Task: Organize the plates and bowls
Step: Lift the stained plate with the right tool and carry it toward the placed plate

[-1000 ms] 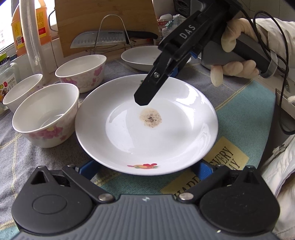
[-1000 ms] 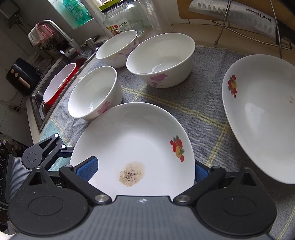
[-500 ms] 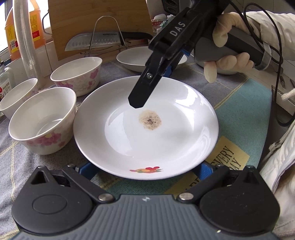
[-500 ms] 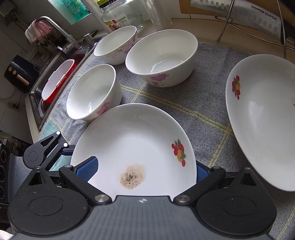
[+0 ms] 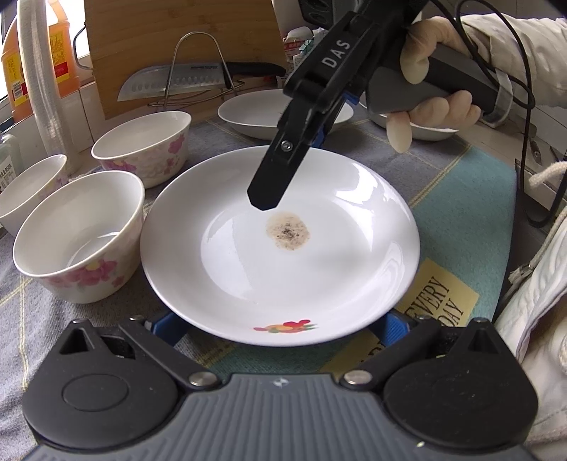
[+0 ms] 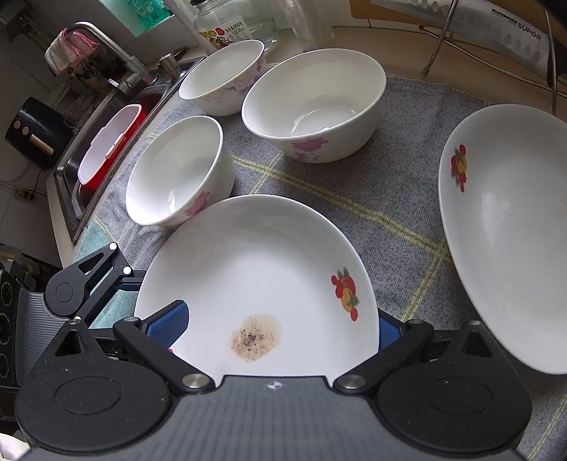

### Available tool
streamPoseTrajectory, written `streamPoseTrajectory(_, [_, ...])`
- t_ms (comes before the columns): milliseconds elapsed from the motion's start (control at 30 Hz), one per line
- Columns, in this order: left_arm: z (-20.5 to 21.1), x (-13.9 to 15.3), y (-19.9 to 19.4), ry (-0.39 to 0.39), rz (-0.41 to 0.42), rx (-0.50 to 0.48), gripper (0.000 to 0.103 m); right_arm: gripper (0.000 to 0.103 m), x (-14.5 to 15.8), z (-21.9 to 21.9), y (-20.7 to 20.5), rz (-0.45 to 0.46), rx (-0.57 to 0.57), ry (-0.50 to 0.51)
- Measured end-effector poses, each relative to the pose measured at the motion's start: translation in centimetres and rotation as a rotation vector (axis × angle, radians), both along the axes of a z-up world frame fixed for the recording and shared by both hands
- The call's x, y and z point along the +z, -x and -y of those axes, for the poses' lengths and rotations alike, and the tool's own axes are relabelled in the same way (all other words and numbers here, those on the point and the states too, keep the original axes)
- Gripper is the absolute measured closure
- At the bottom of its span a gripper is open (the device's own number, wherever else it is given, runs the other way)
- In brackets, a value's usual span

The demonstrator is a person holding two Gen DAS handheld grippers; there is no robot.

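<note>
A white plate [image 5: 280,244] with a fruit motif and a brown stain [image 5: 287,231] lies on the grey cloth. My left gripper [image 5: 278,326] is open at its near rim, and its blue pads [image 5: 166,326] peek out from under the edge. My right gripper [image 6: 280,326] is open and hovers over the same plate [image 6: 255,269] from the far side; one of its black fingers [image 5: 269,188] hangs just above the stain. Three flowered bowls [image 6: 177,173] [image 6: 312,103] [image 6: 221,76] stand left of the plate. A second plate [image 6: 506,230] sits further back.
A knife [image 5: 177,81] rests on a wire rack in front of a wooden board. A sink [image 6: 71,198] holding a red and white basin borders the cloth. A jar [image 6: 226,21] and an orange bottle [image 5: 60,53] stand behind the bowls. Another white dish [image 5: 425,131] is at the back right.
Both views have shifted only slightly. The right gripper's finger has crept a little toward the stain. The plate and the bowls stay where they were.
</note>
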State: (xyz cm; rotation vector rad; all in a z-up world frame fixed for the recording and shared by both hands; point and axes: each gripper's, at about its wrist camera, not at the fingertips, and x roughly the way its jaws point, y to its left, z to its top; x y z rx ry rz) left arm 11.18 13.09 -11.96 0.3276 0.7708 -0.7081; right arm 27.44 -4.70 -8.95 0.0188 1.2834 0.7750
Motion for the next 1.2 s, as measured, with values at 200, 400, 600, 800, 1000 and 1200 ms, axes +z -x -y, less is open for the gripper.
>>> streamPoseTrajectory(200, [0.10,0.05,-0.13,-0.006,-0.007,-0.002,0.000,0.000,0.00,-0.06,-0.01,0.000,0.005,0.006])
streamPoseTrajectory(400, [0.20,-0.04,-0.20,-0.005,-0.005,-0.004,0.000,0.000,-0.01,-0.17,-0.06,-0.001,0.008,0.011])
streamPoseTrajectory(600, [0.18,-0.02,-0.23,-0.005,-0.006,-0.003,0.000,0.000,0.01,-0.18,-0.08,-0.002,0.011,0.014])
streamPoseTrajectory(800, [0.06,-0.08,-0.21,0.000,-0.001,-0.005,0.000,0.000,0.01,-0.41,-0.01,0.006,0.017,0.029])
streamPoseTrajectory(1000, [0.06,-0.06,-0.24,0.000,-0.003,-0.005,0.000,0.000,0.05,-0.62,0.10,0.015,0.025,0.044])
streamPoseTrajectory(1200, [0.19,0.00,-0.35,-0.007,-0.008,-0.005,0.000,0.000,0.21,-0.68,0.18,0.014,0.028,0.044])
